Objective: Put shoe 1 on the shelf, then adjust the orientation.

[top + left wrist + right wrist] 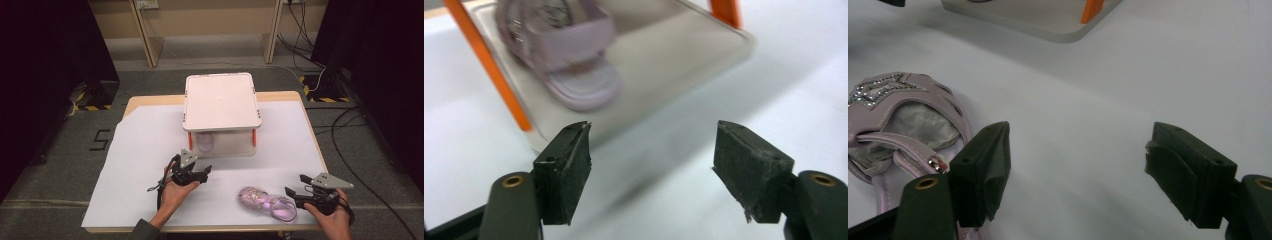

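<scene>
I am resting my left claw (200, 173) released and empty; one lilac sandal (204, 142) is sitting on the rack's (222, 100) lower shelf. My right claw (295, 186), released too, is hovering just right of the second sandal (266, 203), lying on the near table (145, 150) and waiting to be shelved.

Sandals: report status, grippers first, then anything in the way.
Left gripper open, empty, in front of rack. Right gripper open, empty, beside second sandal on table sheet. First sandal on rack's lower shelf. Nothing in the way.
</scene>
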### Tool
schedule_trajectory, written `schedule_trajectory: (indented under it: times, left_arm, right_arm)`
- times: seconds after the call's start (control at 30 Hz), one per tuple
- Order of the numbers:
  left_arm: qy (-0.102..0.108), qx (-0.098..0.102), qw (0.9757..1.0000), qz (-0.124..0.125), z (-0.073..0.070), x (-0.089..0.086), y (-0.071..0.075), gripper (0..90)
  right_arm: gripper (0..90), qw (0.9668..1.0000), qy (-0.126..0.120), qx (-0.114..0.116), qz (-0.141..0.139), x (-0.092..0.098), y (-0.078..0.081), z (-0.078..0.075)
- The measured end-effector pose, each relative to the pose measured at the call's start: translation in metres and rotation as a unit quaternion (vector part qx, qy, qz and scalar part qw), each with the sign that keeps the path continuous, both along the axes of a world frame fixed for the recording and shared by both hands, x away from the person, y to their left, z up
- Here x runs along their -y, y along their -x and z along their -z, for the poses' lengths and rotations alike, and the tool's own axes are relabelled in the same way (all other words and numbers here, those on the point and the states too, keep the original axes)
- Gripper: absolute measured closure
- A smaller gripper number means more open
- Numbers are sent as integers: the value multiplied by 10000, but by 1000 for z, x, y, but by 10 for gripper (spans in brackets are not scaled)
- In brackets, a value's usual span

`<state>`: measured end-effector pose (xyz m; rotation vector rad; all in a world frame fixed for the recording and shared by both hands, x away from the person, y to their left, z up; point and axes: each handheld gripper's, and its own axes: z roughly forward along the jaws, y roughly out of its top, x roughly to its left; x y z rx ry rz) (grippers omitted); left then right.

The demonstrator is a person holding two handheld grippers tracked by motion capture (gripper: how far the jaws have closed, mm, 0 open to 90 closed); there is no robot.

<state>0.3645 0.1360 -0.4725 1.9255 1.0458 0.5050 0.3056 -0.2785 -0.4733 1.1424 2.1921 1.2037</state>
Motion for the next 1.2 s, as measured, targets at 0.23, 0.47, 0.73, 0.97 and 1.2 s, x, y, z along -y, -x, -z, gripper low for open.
schedule_trajectory:
  times: [0.23, 0.47, 0.73, 0.97, 1.2]
  left_arm:
    - [251, -107, 9995, 128, 2, -1, 22, 277]
    - [321, -12, 9991, 291, 0, 3, 43, 269]
    - [194, 28, 9987, 468, 4, 12, 58, 244]
    - [102, 36, 9982, 592, 10, 20, 66, 240]
    - [130, 63, 9972, 732, 10, 28, 71, 239]
  right_arm:
    - [258, 9999, -94, 74, 18, 1, 3, -5]
    - [258, 9997, -212, 111, -22, 1, 10, -9]
    - [258, 9996, -247, 67, -96, 0, 17, -8]
    - [258, 9996, -272, 78, -93, -1, 22, -9]
    - [258, 9993, -316, 177, -94, -1, 28, -14]
